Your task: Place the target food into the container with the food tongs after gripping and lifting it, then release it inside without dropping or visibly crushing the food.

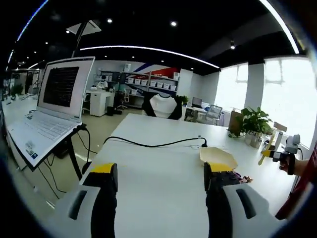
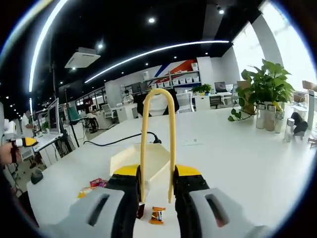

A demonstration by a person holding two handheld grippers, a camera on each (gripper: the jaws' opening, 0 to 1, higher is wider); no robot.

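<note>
White bench (image 1: 163, 163) runs long and bare toward office shelving, with broad open room across its middle — a black cable (image 1: 148, 144) snakes over it to a socket near the yellow container (image 1: 218, 157), which sits close to the near edge. Off the bench's left side an open laptop (image 1: 49, 109) stands on a stand. The left claw (image 1: 161, 191) is spread wide, holding nothing. The right claw (image 2: 156, 191) is closed on the yellow food tongs (image 2: 157, 144), their bend pointing upward away from the camera. Wrapped snacks (image 2: 157, 214) lie on the bench just below the tongs' tips and more wrapped snacks (image 2: 91, 186) left of the container — their print is too small to read. Potted plant (image 2: 265, 84) stands far right.
</note>
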